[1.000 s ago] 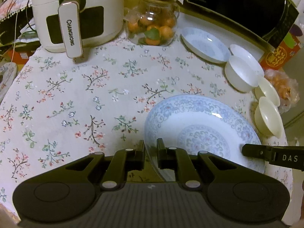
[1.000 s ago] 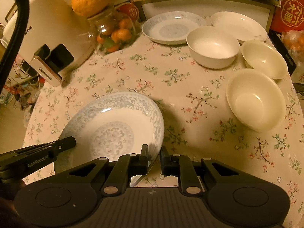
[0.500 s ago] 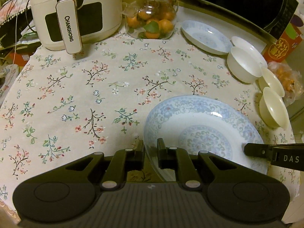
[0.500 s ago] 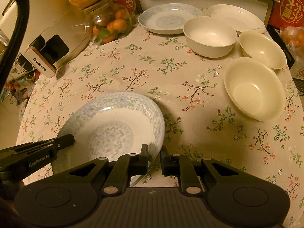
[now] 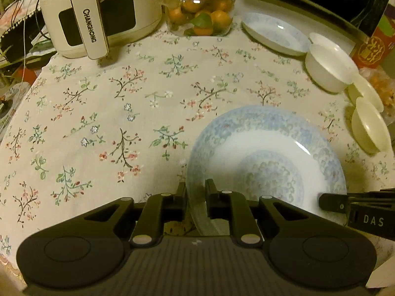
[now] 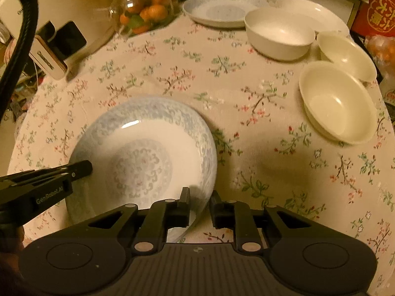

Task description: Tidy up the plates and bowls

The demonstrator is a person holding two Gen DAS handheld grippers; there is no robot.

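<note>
Right now you have the big blue-patterned plate (image 5: 266, 157) pinched by its rim from two sides, near the front edge of the surface (image 5: 123, 113). Your left tool (image 5: 195, 192) is closed on the plate's left rim and your right tool (image 6: 200, 201) is closed on its right rim, each with one finger above the lip and one below. Whether the plate is lifted or resting on the floral cloth, you cannot tell from these views.

Judging by its look, the plate is glazed ceramic: stiff, fairly heavy for its width, slick under hard fingers, and ready to chip if it drops or knocks another dish. A rim grip is the sensible one, since the lip gives the fingers an edge to bite. Keep both sides level, because a tilt could let the glaze slide out of one tool.

Farther back, a smaller blue plate (image 6: 224, 9) sits beside a plain white plate (image 6: 318, 12), and that pair is probably where this one belongs. A white bowl (image 6: 279, 37) and two cream bowls (image 6: 338, 103) stand along the right side, close together, so leave clearance. A jar of oranges (image 5: 200, 12) and a white appliance (image 5: 98, 12) stand at the back left.
</note>
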